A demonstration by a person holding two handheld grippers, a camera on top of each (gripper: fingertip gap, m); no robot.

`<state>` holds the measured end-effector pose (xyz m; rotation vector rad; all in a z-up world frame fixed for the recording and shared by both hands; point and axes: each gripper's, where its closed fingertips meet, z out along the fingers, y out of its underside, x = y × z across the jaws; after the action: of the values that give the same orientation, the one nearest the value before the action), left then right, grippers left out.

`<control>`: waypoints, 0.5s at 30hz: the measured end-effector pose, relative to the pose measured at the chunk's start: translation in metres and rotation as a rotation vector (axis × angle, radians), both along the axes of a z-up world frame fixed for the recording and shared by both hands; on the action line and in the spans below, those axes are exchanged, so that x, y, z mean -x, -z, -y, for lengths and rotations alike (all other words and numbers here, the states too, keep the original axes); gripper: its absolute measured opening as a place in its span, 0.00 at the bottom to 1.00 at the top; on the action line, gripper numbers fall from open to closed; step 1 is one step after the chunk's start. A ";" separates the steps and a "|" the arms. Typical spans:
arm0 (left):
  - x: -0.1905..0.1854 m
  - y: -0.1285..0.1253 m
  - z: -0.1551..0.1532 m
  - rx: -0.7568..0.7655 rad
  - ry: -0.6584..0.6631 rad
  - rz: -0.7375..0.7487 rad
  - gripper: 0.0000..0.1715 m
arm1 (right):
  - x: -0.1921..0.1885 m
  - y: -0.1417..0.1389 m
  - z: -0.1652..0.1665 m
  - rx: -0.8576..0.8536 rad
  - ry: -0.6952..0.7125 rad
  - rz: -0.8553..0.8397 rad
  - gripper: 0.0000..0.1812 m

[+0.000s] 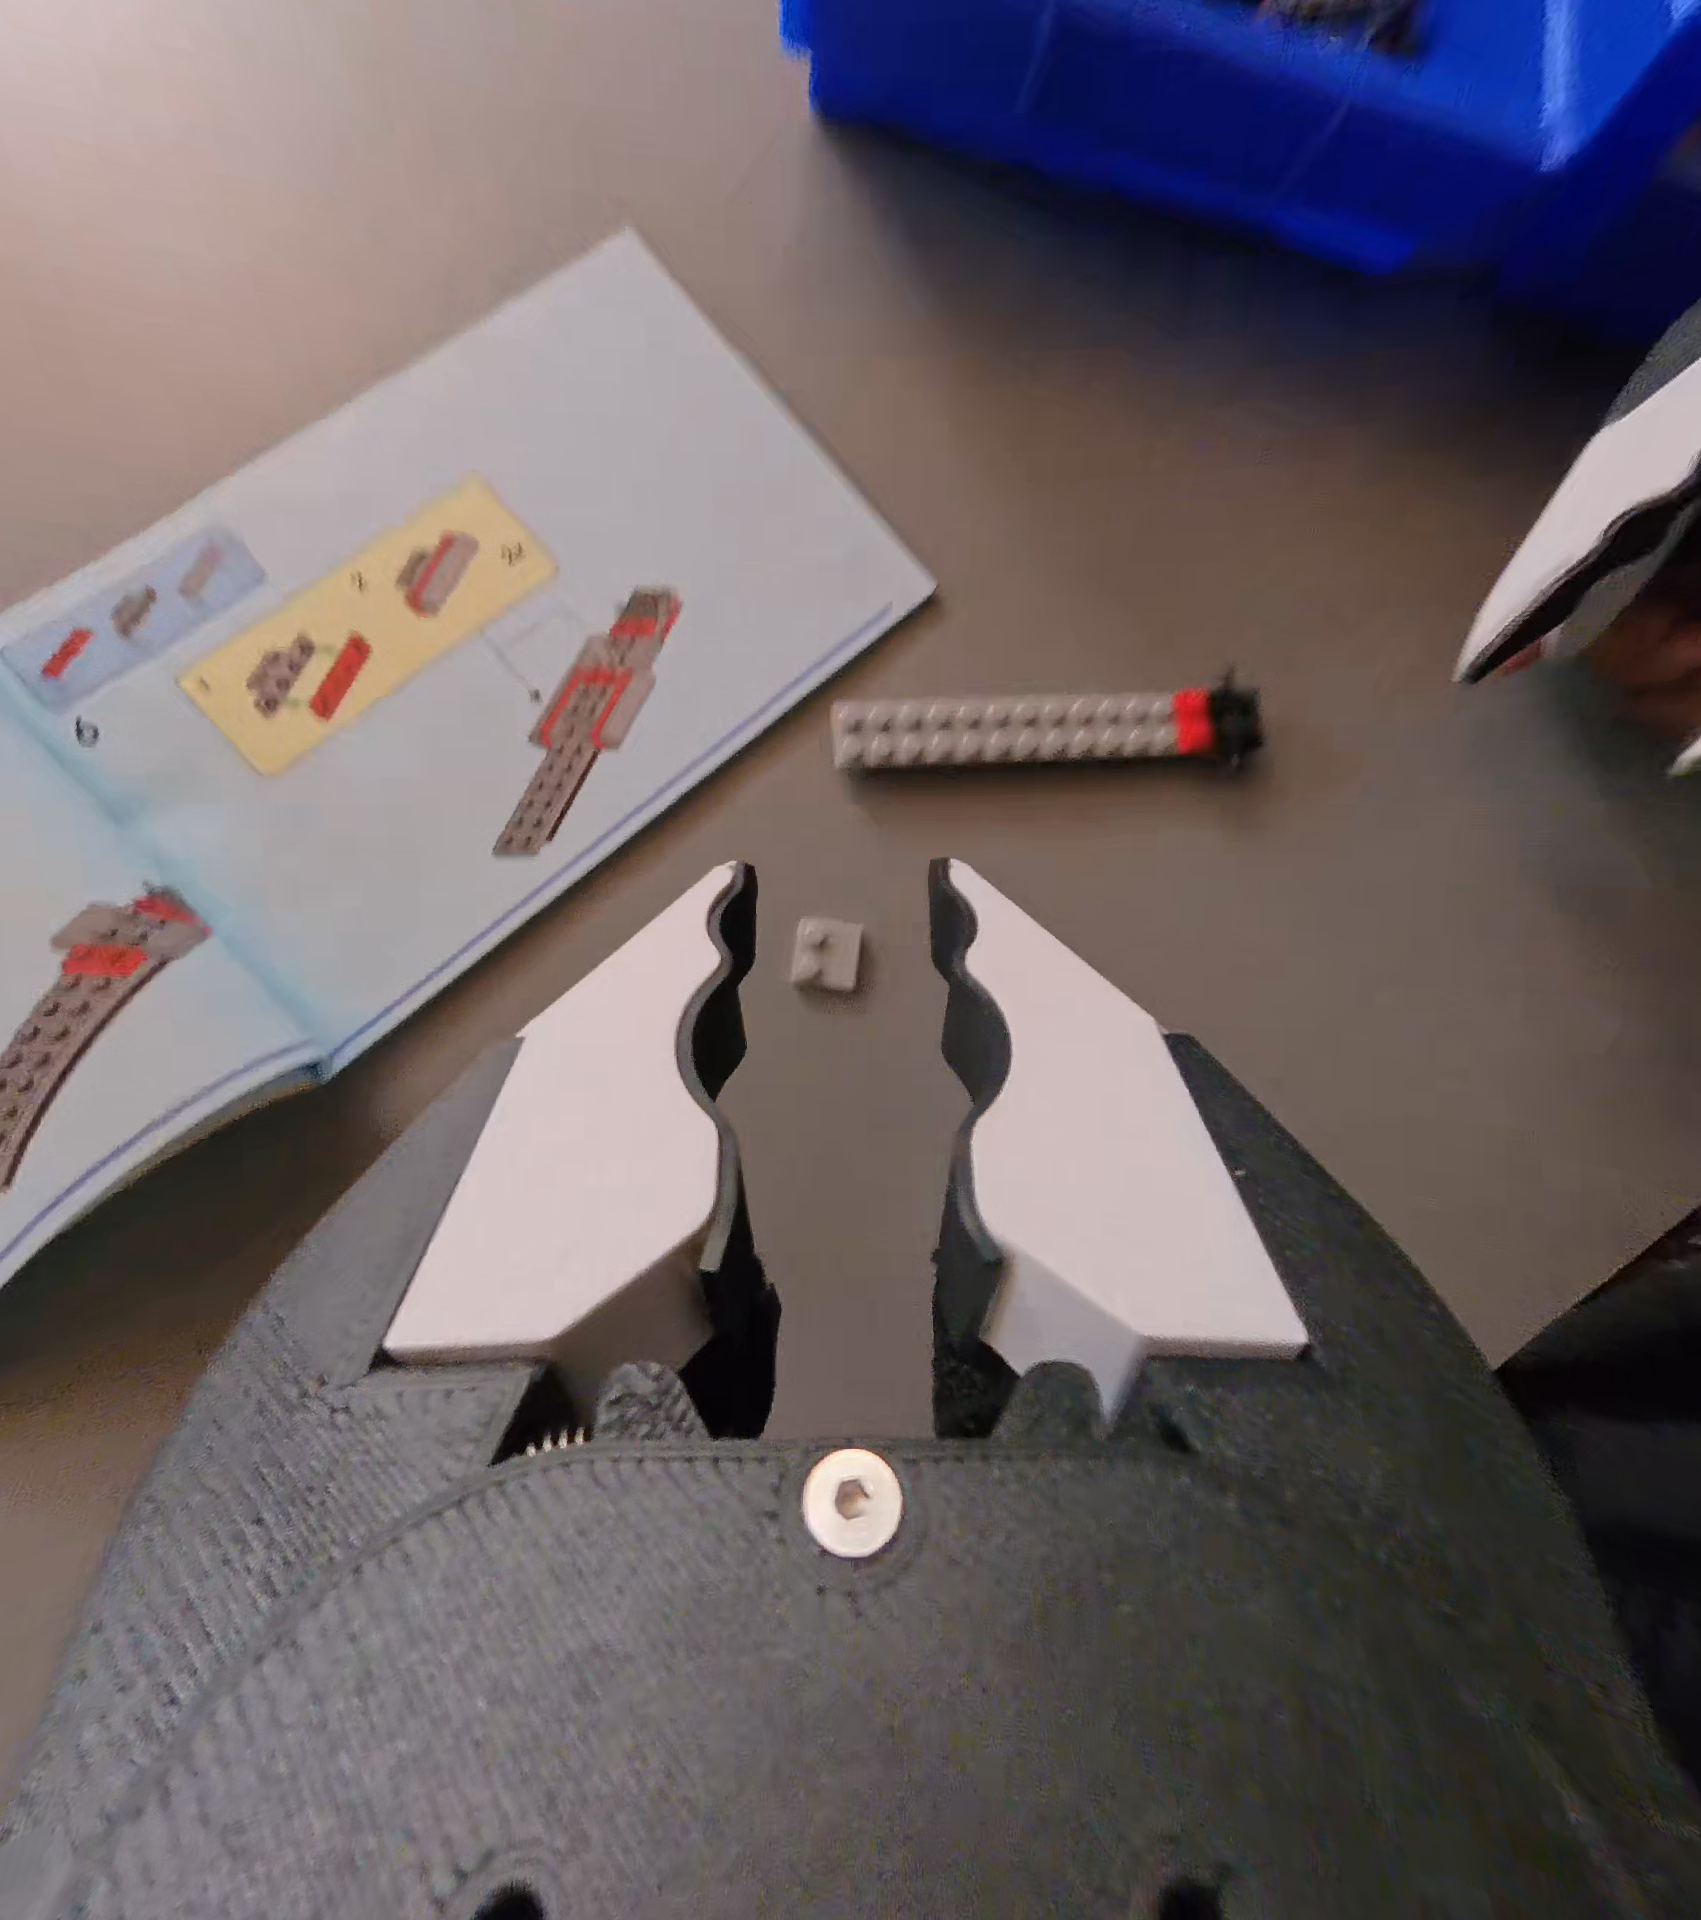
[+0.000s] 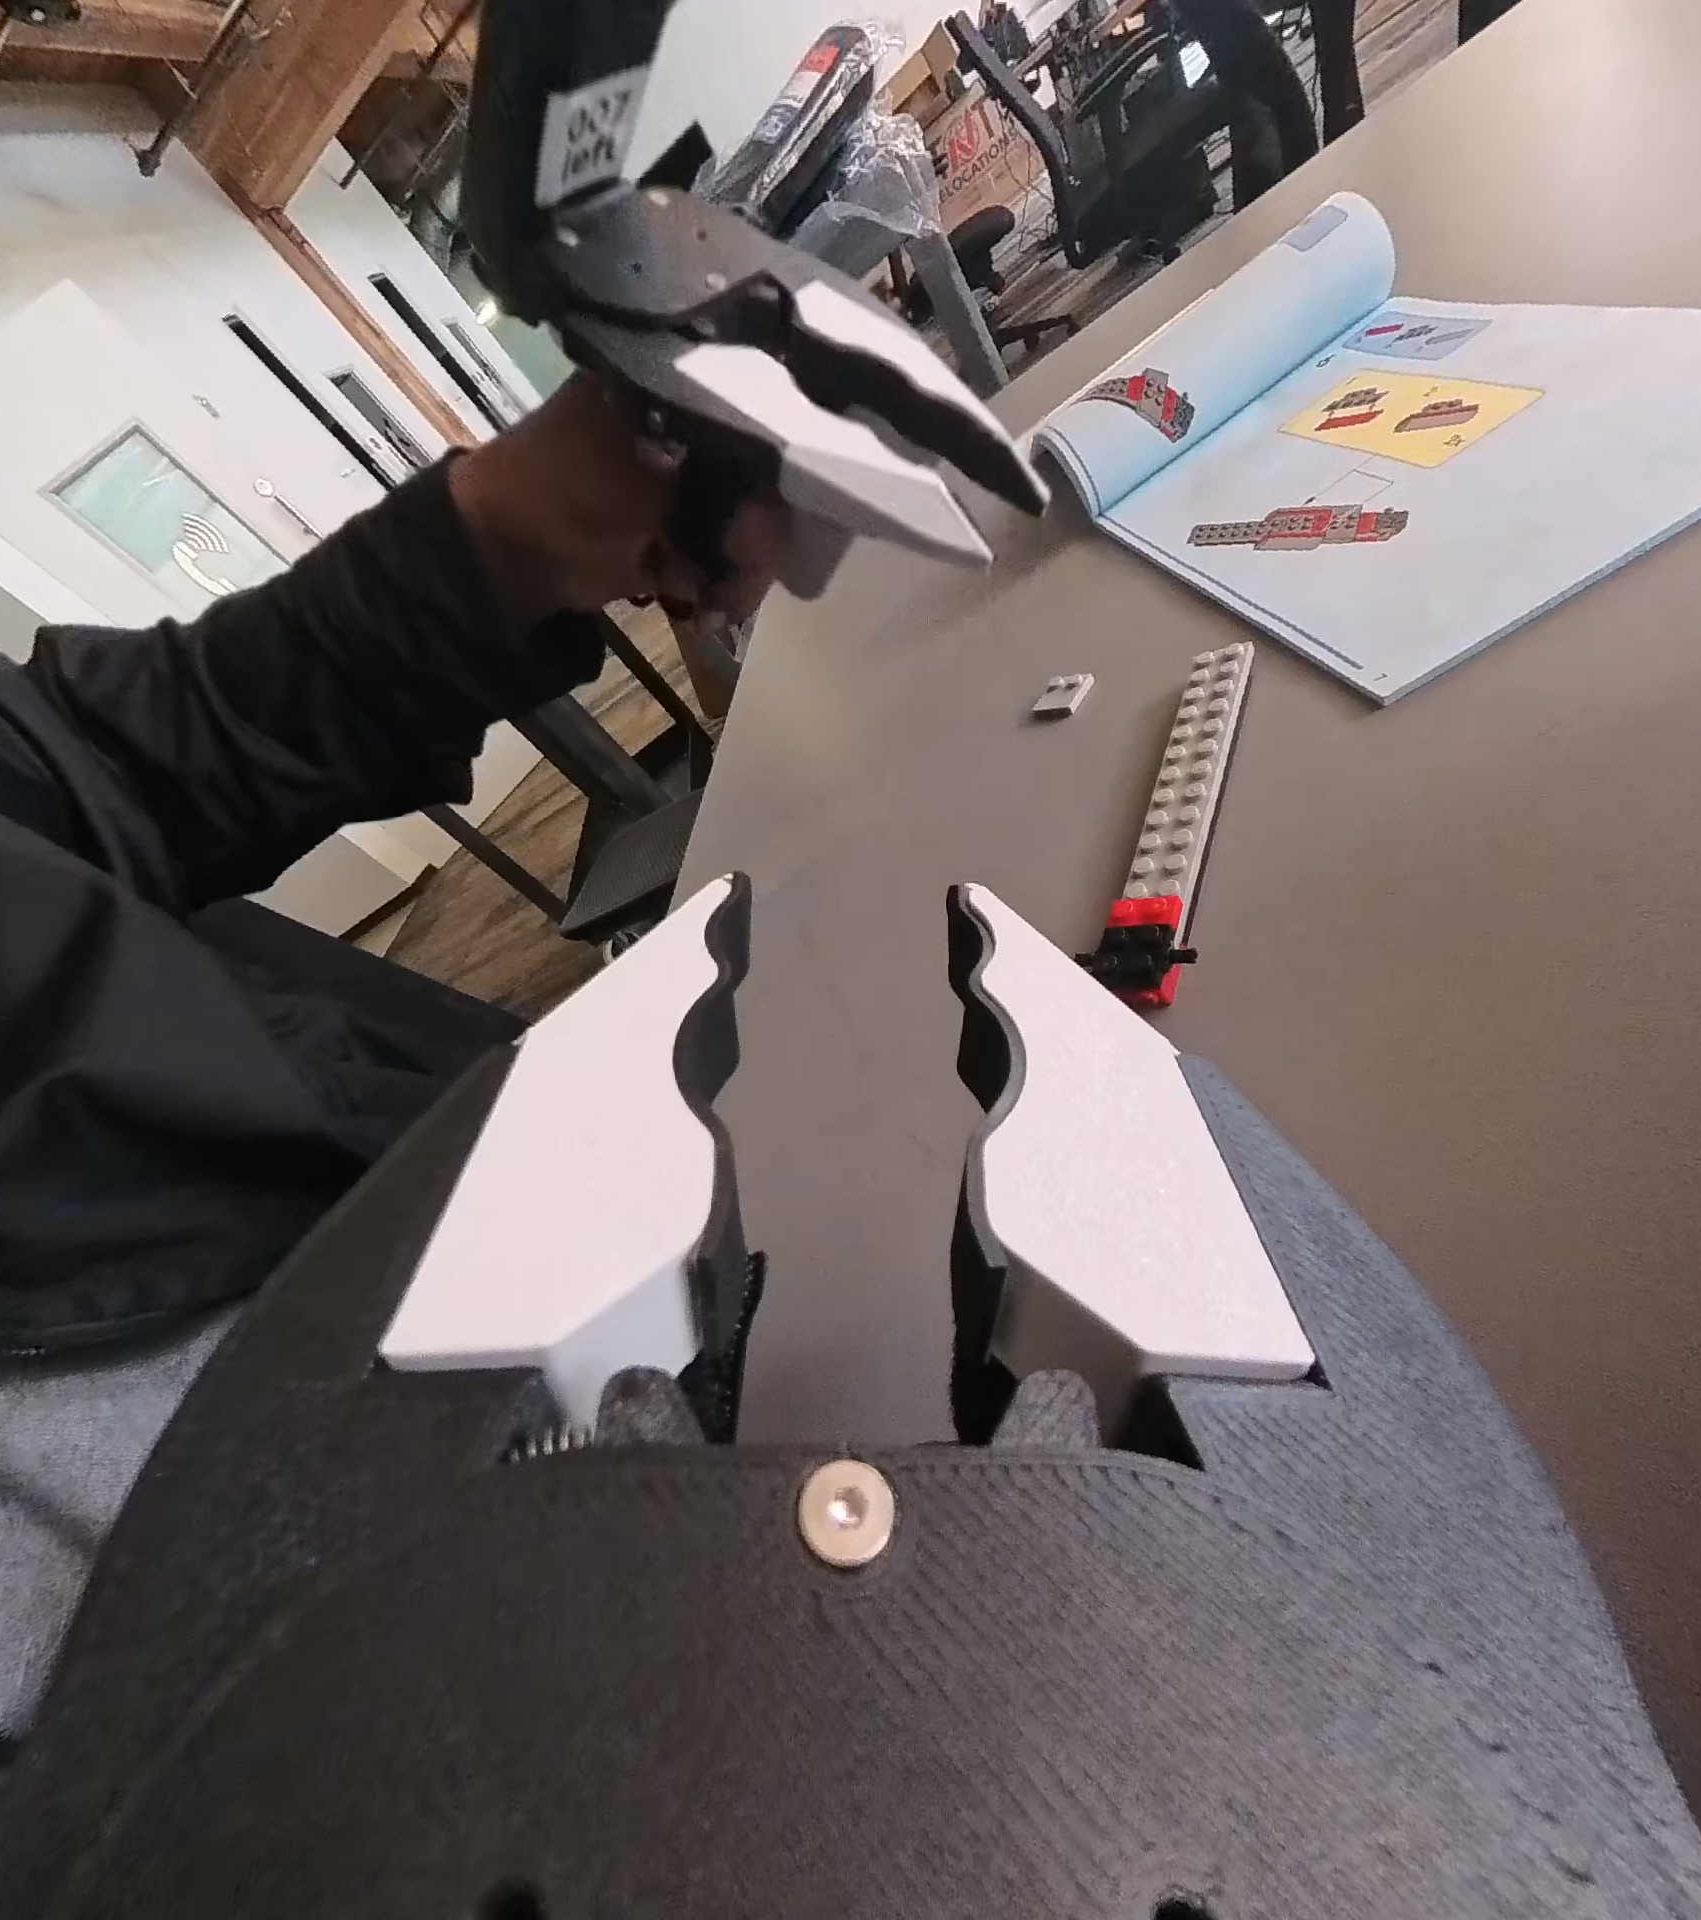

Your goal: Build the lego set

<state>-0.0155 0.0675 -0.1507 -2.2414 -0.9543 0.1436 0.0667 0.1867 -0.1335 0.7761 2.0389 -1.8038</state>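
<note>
The brown tabletop (image 1: 1137, 499) carries an open instruction booklet (image 1: 472, 582), a blue bin (image 1: 1241, 135) at the far edge, and the long grey plate (image 1: 1007, 732), capped at one end with red and black pieces. Smallest is the little grey plate (image 1: 828, 953), lying flat just ahead of the left claw (image 1: 841, 883), between its spread, empty fingers. The long plate's axis runs crosswise beyond it. The left claw is plainly nearer; the right claw (image 2: 851, 899), also open and empty, hangs farther off. Only the right wrist view shows the left claw's height above the tabletop, probably still clear of it.
</note>
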 end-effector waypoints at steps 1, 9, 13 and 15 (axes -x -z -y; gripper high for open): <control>0.002 -0.005 -0.007 -0.030 0.006 -0.007 0.19 | 0.000 0.000 0.000 -0.001 0.000 -0.001 0.22; 0.006 -0.016 -0.081 -0.105 0.135 -0.084 0.27 | -0.001 -0.001 0.000 0.000 -0.003 -0.010 0.22; 0.005 -0.018 -0.136 -0.180 0.197 -0.110 0.28 | -0.006 -0.002 -0.002 -0.003 -0.004 -0.034 0.22; 0.001 -0.016 -0.163 -0.229 0.210 -0.097 0.28 | -0.011 -0.002 -0.007 -0.009 -0.004 -0.047 0.22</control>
<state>-0.0170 0.2301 -0.1352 -2.0858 -0.6446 0.0454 0.0779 0.1935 -0.1319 0.7382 2.0779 -1.8288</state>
